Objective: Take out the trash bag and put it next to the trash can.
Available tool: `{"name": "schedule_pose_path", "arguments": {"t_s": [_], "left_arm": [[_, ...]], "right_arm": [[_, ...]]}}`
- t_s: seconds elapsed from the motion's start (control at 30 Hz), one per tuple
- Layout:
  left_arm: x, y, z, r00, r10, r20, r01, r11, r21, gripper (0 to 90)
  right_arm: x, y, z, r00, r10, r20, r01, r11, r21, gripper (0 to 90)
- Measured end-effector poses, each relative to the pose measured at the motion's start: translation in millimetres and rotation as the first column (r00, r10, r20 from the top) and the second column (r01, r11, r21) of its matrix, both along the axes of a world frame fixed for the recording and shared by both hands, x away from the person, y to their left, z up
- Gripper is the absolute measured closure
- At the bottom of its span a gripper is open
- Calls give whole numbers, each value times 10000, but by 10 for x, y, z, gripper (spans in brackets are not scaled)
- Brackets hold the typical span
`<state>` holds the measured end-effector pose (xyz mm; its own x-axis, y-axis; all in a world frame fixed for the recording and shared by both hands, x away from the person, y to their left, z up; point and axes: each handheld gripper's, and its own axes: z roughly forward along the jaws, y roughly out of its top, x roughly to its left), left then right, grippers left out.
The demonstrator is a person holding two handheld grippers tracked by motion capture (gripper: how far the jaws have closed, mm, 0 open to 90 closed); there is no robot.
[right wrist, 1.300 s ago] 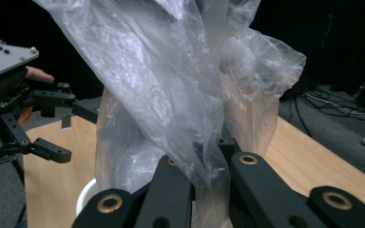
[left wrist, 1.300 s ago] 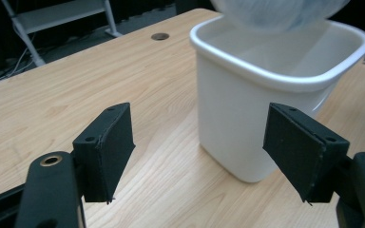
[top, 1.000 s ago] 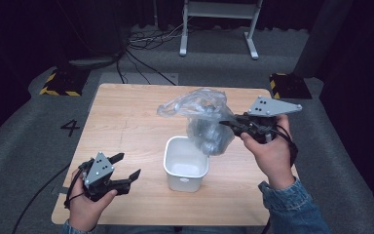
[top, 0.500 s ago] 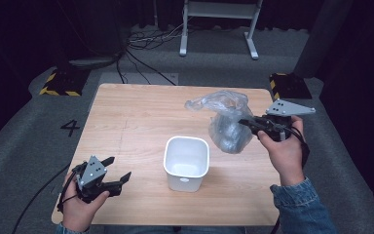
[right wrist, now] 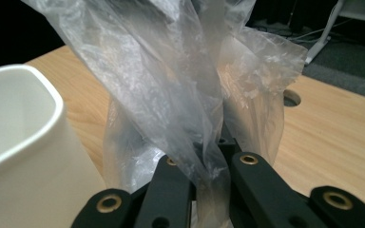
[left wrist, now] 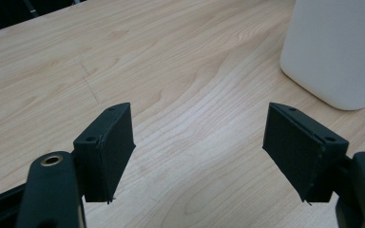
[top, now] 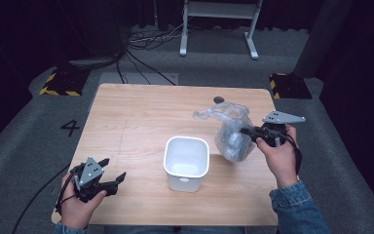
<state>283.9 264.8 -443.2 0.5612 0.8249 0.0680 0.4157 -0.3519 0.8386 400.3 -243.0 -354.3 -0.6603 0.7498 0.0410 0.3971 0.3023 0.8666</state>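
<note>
Left gripper (top: 108,181): was seen low at the near left corner of the table (top: 141,117), jaws spread wide with nothing between them; in the left gripper view bare wood lay between the pads (left wrist: 108,152).

Bin (top: 187,163): a white, empty, open-topped container stood upright near the table's front centre, well apart from the left gripper and just beside the bag.

Bag (top: 232,134): a clear plastic bag was held right of the bin, its lower bulge at or close to the tabletop and its crumpled upper film standing above; whether it rested on the wood could not be told.

Right gripper (top: 249,132): jaws were pressed together on a gathered fold of the bag's film (right wrist: 204,156), seen pinched between them in the right gripper view.

Step judged: the bag appeared to be meant for lining the bin.

Advice, mouth: the opening would best be found first; the free left gripper could be brought across to take the opposite edge.

Advice, placement: the film should be spread over the bin's rim (right wrist: 38,90) rather than pushed in bunched.

Risk: the thin film could tear or slip, and the light bin could be dragged.
</note>
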Motion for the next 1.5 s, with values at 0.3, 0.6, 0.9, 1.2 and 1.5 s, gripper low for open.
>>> {"name": "schedule_pose_path", "arguments": {"t_s": [0.3,0.6,0.9,1.2,1.5], "left_arm": [[9,-40,-18,9996,-219,-149,218,9997,-54,248],[12,-42,-24,9995,-240,-193,239,9997,-96,248],[12,-52,-27,9994,-244,-229,240,9995,-180,248],[-4,-47,-4,9994,-298,-152,295,9994,-182,247],[-34,17,-1,9997,-173,-190,169,9995,-253,236]], "right_arm": [[29,99,-277,9983,166,-551,-179,9996,-227,886],[19,64,-384,9964,96,-837,-97,10000,-4,736],[-83,-10,-327,9991,-322,-277,321,9995,-61,393],[-310,-177,-171,9973,-606,411,610,9981,-87,265],[-485,-385,-142,9963,-787,348,796,9965,-257,260]]}}
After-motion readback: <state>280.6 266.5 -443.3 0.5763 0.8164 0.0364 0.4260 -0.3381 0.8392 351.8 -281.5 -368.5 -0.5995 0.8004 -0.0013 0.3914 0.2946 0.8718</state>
